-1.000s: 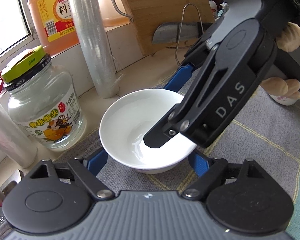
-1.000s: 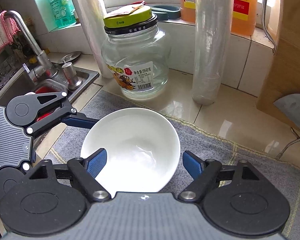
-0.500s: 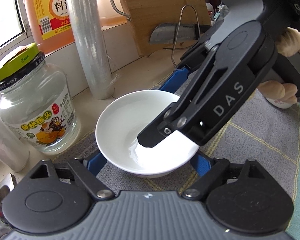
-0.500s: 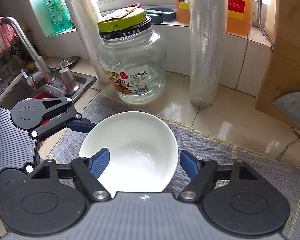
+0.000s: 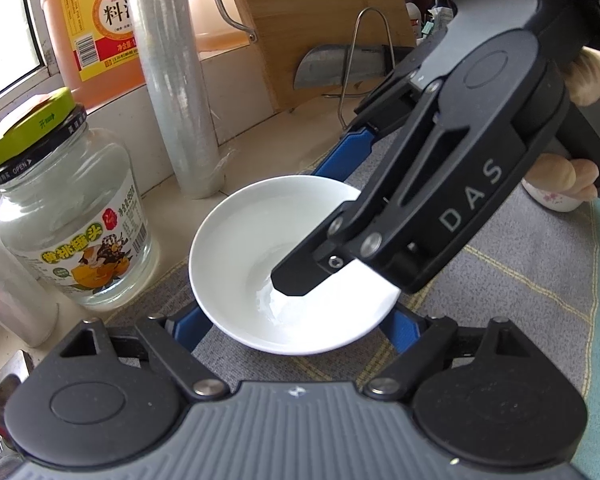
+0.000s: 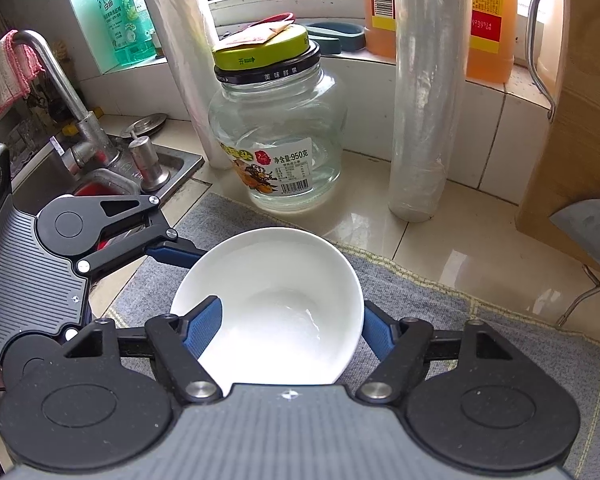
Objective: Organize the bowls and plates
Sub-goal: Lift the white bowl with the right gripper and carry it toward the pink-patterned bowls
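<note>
In the left wrist view we count one white bowl (image 5: 260, 264) on the grey mat (image 5: 520, 280), one glass jar (image 5: 68, 220) and one cling-film roll (image 5: 172, 80). The left gripper (image 5: 296, 326) stands wide, its blue pads flanking the bowl's near side. The right gripper (image 5: 342, 224) reaches down from the right, one finger inside the bowl.

In the right wrist view we count one bowl (image 6: 276, 304), one jar (image 6: 276, 136), two rolls. The right gripper (image 6: 290, 330) straddles the rim, narrowed; we cannot tell whether it is clamped.
</note>
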`<action>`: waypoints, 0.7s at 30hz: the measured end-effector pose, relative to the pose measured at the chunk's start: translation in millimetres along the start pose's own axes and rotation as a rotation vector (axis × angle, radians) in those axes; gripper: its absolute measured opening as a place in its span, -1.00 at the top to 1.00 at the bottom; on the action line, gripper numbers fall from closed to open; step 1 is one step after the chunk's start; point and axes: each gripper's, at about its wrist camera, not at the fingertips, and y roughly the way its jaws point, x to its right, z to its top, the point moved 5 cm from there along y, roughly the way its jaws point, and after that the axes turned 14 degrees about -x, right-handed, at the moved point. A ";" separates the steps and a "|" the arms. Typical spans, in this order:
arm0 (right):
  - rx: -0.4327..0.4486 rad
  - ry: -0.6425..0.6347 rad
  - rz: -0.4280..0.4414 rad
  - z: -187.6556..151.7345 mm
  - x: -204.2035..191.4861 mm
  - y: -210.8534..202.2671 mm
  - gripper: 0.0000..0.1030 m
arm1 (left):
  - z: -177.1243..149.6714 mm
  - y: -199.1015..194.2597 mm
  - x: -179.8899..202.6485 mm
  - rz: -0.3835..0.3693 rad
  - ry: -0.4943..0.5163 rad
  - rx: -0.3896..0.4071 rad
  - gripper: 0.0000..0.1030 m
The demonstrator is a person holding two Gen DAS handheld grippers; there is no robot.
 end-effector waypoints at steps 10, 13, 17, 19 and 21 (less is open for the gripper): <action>0.013 0.002 0.000 -8.3 -5.5 -10.8 -0.54 | 4.0 -9.0 10.9 0.016 0.020 -0.018 -0.72; 0.028 0.004 0.004 -13.8 -7.1 -20.3 -0.55 | 5.8 -15.5 16.5 0.017 0.031 -0.017 -0.72; 0.046 0.003 0.001 -24.8 -8.3 -34.0 -0.55 | 9.4 -24.1 27.5 0.022 0.050 -0.019 -0.72; 0.053 0.009 0.000 -31.3 -8.3 -40.3 -0.55 | 11.3 -27.9 34.3 0.019 0.062 -0.022 -0.72; 0.059 0.015 -0.007 -38.5 -8.5 -47.1 -0.55 | 13.3 -31.7 41.1 0.013 0.073 -0.023 -0.72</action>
